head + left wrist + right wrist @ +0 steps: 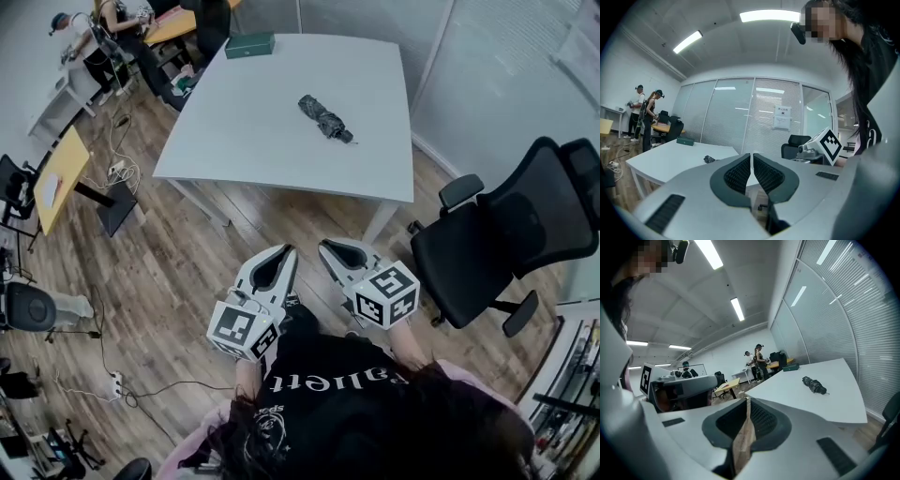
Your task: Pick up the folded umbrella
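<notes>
Well ahead of both closed jaws lies the folded umbrella (324,118).

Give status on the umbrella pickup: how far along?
Done: nothing yet; the folded umbrella lies untouched on the white table. In hand: the left gripper and right gripper are both shut and empty, over the wood floor, short of the table's near edge. Left: reach the umbrella, open, grip, lift.

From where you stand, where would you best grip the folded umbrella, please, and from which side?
Probably its thick middle, from above on the near side: the folded umbrella lies flat and slanted on the white table, so close across its width.
</notes>
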A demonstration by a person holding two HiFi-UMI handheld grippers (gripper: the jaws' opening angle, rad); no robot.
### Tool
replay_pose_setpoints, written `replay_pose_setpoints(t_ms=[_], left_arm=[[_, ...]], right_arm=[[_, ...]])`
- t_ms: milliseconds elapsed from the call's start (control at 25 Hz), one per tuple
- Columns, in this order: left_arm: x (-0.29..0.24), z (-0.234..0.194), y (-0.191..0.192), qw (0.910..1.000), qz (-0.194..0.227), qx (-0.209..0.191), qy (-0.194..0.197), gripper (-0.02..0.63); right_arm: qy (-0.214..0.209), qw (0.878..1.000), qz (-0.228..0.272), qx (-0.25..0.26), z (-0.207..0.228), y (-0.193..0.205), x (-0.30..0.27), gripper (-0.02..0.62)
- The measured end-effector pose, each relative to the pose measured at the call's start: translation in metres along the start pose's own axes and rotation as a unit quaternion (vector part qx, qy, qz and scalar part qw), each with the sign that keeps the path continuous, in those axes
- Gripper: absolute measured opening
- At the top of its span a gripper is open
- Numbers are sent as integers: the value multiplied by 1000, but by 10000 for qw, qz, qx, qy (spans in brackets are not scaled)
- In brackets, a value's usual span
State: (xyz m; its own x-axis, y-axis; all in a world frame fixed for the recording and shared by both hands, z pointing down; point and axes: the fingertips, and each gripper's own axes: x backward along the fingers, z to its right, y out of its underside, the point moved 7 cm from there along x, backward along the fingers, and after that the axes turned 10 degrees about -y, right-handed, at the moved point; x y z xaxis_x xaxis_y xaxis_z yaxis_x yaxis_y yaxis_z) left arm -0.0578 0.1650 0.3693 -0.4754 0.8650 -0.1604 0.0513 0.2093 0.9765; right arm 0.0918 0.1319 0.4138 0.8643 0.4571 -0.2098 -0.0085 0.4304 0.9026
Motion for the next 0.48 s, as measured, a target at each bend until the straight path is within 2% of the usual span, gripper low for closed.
replay_pose_setpoints(t_ms=[480], left_arm=[[-41,-108,-27,9995,-34,-105,300,37]], right_arm=[[208,9996,11,-166,27,-35,-106,35]])
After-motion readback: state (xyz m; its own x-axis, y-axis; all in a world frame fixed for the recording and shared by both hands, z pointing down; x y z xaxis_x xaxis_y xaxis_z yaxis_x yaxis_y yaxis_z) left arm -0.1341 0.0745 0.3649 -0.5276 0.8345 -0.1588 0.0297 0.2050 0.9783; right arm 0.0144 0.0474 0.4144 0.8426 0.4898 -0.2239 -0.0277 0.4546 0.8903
